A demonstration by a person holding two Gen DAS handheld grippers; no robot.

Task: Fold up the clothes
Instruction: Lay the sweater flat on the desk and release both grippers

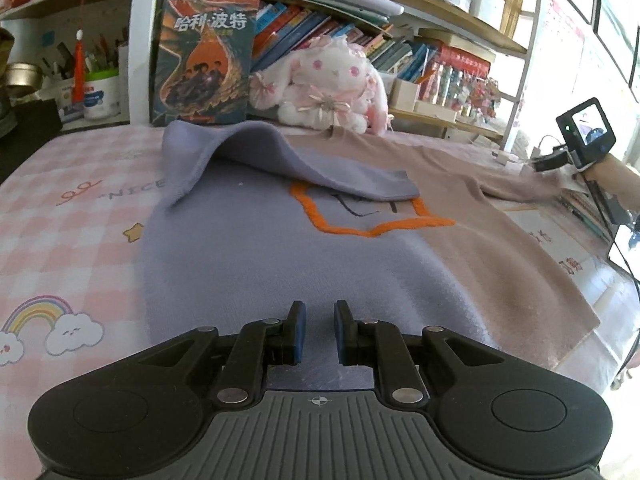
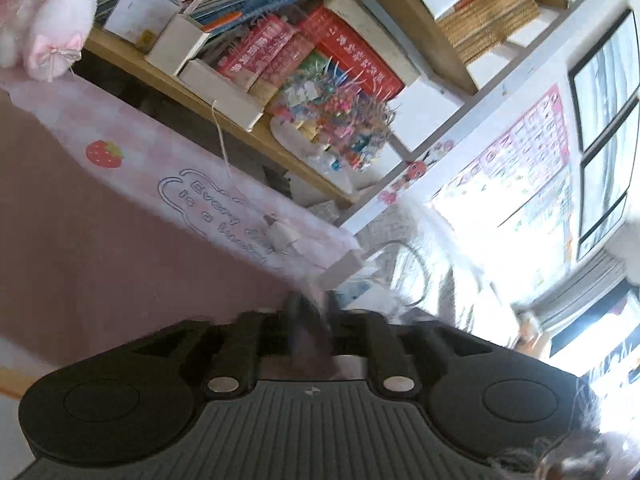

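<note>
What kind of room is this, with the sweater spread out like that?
Most likely a child's bedroom or study at home. Crowded bookshelves stand behind, a pink-and-white plush rabbit sits beside them, and the sweater lies on a pink checked cover printed with rainbows.

1. On the dark, upright picture-cover book (image 1: 204, 60) leaning against the shelf we read the white Chinese title "哈利·波特".
2. On the pink-and-white checked table cover (image 1: 80, 208), in the left wrist view, we read "NICE" in pale capitals beside a small red curl.
3. In the right wrist view the same cover carries, inside a white outlined bear-shaped frame (image 2: 208, 204), "Every day is a lucky", and its last word is hidden.
4. The red books (image 2: 352, 60) on the shelf bear Chinese print too small for us to read.
</note>
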